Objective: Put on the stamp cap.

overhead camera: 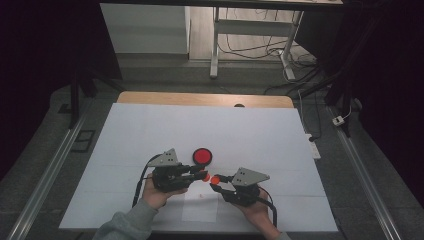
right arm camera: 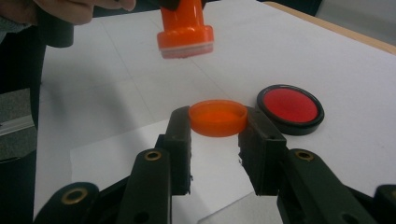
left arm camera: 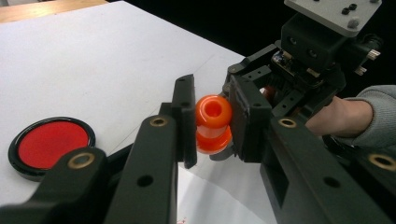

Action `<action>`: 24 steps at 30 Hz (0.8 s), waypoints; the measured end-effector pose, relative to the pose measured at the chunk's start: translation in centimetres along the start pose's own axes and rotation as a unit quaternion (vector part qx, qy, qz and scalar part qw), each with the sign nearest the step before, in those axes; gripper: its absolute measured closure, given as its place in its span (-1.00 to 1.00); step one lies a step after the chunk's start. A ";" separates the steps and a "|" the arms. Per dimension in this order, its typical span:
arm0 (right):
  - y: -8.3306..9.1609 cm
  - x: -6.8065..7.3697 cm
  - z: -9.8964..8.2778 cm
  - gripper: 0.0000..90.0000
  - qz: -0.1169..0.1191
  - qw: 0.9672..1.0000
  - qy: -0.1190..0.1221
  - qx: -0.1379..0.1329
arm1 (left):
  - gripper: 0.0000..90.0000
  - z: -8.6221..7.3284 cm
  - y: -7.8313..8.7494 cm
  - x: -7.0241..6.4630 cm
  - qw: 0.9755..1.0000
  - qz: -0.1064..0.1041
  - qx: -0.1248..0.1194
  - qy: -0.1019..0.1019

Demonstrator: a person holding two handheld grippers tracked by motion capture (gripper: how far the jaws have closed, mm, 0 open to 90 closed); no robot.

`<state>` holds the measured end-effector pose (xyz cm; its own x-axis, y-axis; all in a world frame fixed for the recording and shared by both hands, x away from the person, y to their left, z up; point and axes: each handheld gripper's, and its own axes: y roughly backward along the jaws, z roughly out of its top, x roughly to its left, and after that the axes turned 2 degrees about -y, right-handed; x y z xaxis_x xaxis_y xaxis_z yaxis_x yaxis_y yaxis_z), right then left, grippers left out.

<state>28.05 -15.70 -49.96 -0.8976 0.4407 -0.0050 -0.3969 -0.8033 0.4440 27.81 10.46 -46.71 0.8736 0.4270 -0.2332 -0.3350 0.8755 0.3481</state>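
I have the orange stamp (left arm camera: 213, 123) pinched across its narrow waist between the jaws of my left gripper (left arm camera: 212, 122). In the left gripper view its long axis runs roughly along my line of sight, with the hollow handle end facing the camera. In the right gripper view the same stamp (right arm camera: 185, 29) hangs above the table with its flat printing face turned down and slightly toward that camera, so the axis stands near upright, a little tilted.

My right gripper (right arm camera: 217, 122) is pressed onto the orange cap (right arm camera: 218, 117), one jaw on each side of its rim. The cap sits level between the jaw tips with its open side up, just below the stamp and clear of it.

From the high view the two grippers (overhead camera: 202, 176) (overhead camera: 216, 181) meet tip to tip near the front middle of the table (overhead camera: 150, 130), the orange pieces close together; whether they touch there is too small for me to tell.

By my count: one stamp, one cap, one round red ink pad (overhead camera: 202, 156) in a black case, and one small sheet of paper (overhead camera: 200, 207). The ink pad lies flat just behind the grippers, open and face up. The paper lies beneath and in front of them.
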 end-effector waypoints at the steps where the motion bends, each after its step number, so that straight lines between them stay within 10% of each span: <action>1: -0.1 0.0 0.0 0.44 0.001 1.000 0.000 -0.001 | 0.62 0.0 0.0 0.0 1.000 -0.001 0.000 0.000; 24: -1.1 1.0 0.6 0.44 0.018 1.000 0.010 -0.002 | 0.62 0.0 -0.9 -0.3 1.000 -0.006 0.005 -0.004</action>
<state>27.75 -14.10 -49.89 -0.9148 0.4039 -0.0076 -0.3655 -0.8195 0.4413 27.81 9.55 -46.96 0.8809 0.4138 -0.2299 -0.3204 0.8787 0.3538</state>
